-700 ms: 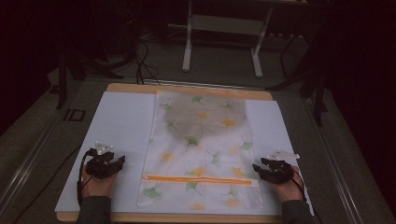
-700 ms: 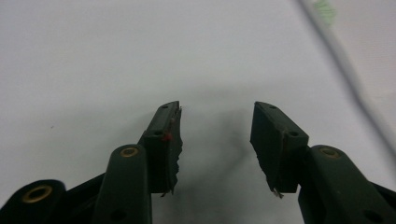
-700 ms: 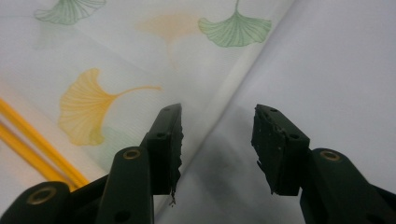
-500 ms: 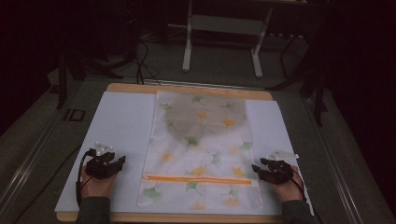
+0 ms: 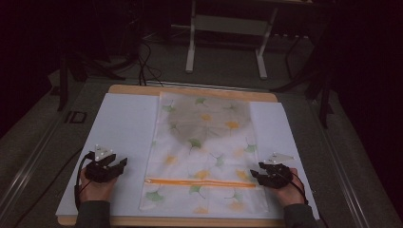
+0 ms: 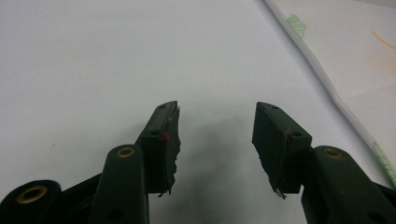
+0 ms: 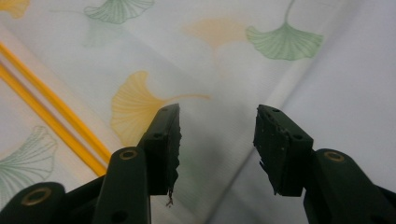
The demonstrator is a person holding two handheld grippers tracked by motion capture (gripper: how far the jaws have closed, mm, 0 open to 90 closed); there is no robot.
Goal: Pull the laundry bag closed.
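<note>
— White sheet (image 5: 119, 128) covered the bench; where was the cloth (image 5: 204, 152)?
— Flat mid-bench, between 2 grippers: left gripper (image 5: 110, 167) beside it, right gripper (image 5: 264, 175) at its edge, both jaws open, empty.

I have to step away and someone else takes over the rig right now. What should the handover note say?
Left tool: open, nothing between its jaws, over the bare white sheet, apart from the cloth's left edge.
Right tool: open, nothing held, at the cloth's right edge by the orange stripe.
Leaf-print cloth: lies flat, lengthwise down the middle of the sheet, stripe across its near end.
Done: cloth spread out, as far as shows.
Left: neither tool grips it yet; probably take the near corners next.
</note>
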